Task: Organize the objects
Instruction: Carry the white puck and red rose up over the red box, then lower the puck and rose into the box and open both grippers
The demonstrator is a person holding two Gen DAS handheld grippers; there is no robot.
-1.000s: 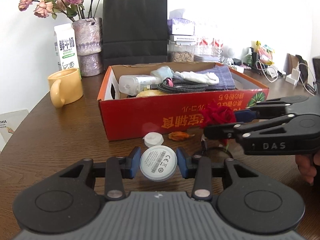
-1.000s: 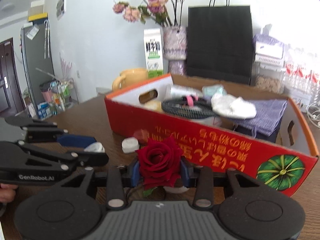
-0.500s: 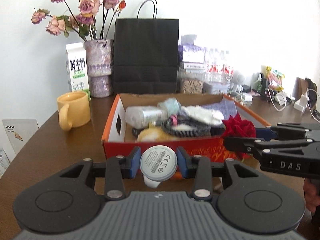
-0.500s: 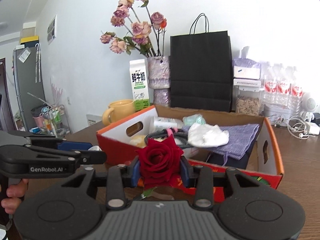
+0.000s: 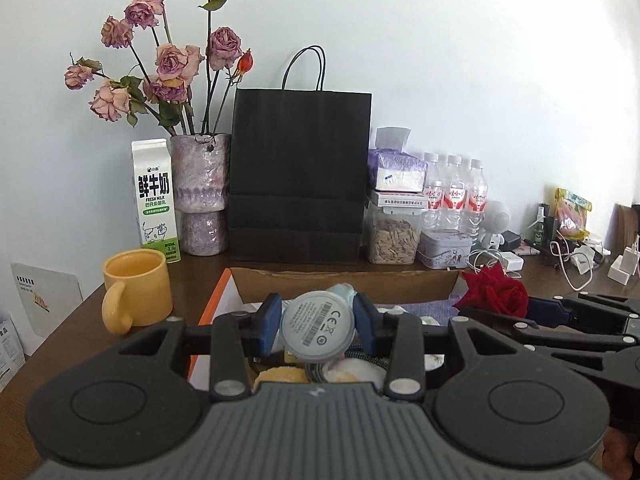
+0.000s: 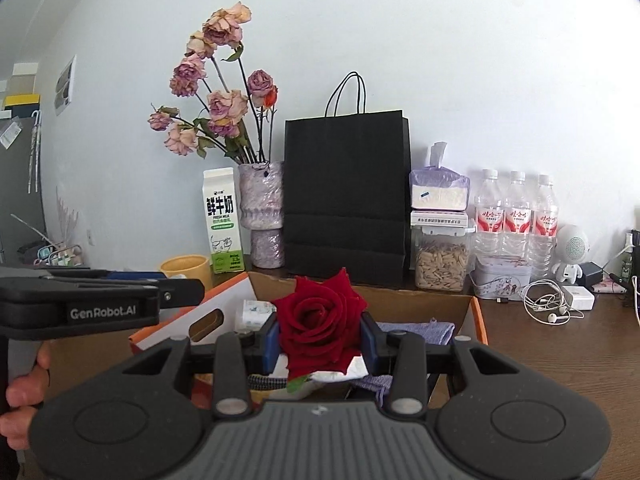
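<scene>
Carrying step in hand: both loads lifted off the worktop (image 5: 80,328) and held above the open box (image 5: 344,280).

Left tongs (image 5: 317,326) clamped on a round white disc (image 5: 318,327), blue pads (image 5: 269,322) pressing its rim at 9 and 3 o'clock, printed label facing the camera. Directly beneath, box contents in sight: a pale cloth, a braided cable, something yellow, partly masked by the tongs' body, so hard to name for sure.

Right tongs (image 6: 320,338) clamped on a red rose (image 6: 318,330), bloom upright between the pads, a green leaf hanging at 6 o'clock. Below and beyond it, the box (image 6: 474,320) interior with a purple cloth (image 6: 416,330) at 3 o'clock of the bloom. In the left view the rose (image 5: 496,292) sits at 3 o'clock of the disc, over the box's right side.

Around the box: yellow mug (image 5: 136,288) at 9 o'clock, milk carton (image 5: 155,200), vase (image 5: 200,196) of dried roses and black bag (image 5: 300,172) at 12 o'clock along the wall.

Judged stage: transport nearly done, placing not yet begun. Next move likely calls for lowering each load into a free spot among the contents, then widening the tongs only once the load rests on something. Rose needs a gentle set-down, ideally on the soft cloth, to spare the petals. Disc likely to roll or tip if dropped on edge; better laid flat. Care also to keep the two tongs apart while descending side by side.
</scene>
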